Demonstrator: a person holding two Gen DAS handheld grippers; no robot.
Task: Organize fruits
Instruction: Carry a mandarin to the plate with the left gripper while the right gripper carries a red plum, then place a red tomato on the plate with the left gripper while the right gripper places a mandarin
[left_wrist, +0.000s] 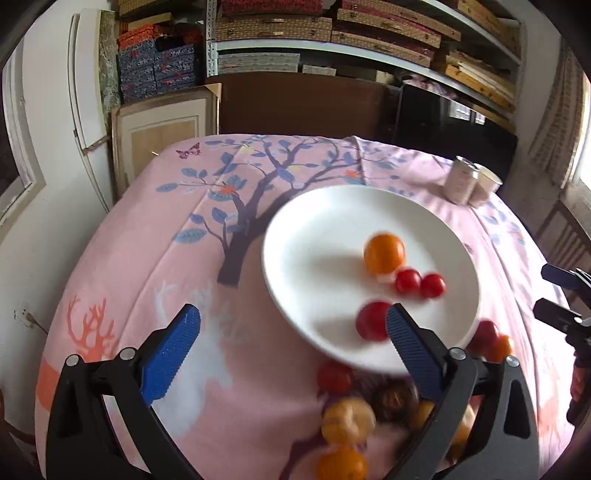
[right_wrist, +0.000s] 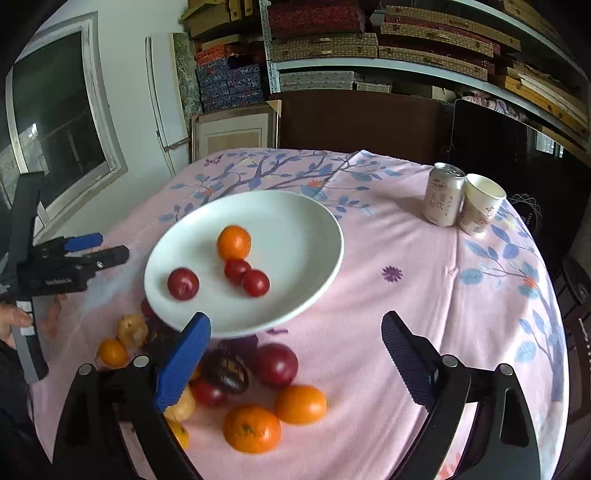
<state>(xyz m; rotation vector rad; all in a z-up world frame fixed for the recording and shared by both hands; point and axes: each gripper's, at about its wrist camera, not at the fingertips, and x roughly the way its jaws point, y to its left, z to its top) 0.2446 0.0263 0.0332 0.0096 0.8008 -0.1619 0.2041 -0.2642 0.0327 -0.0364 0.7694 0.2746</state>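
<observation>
Glossy orange mandarin (right_wrist: 252, 428), dimpled skin

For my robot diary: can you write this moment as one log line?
left gripper: open, empty | right gripper: open, empty | plate: one orange, three red fruits | loose fruit on tablecloth

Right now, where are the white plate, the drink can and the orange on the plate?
white plate (right_wrist: 295, 221): right wrist view, bare inner surface near the far rim.
drink can (right_wrist: 443, 199): right wrist view, middle of its side.
orange on the plate (right_wrist: 233, 242): right wrist view, centre of the peel.
</observation>
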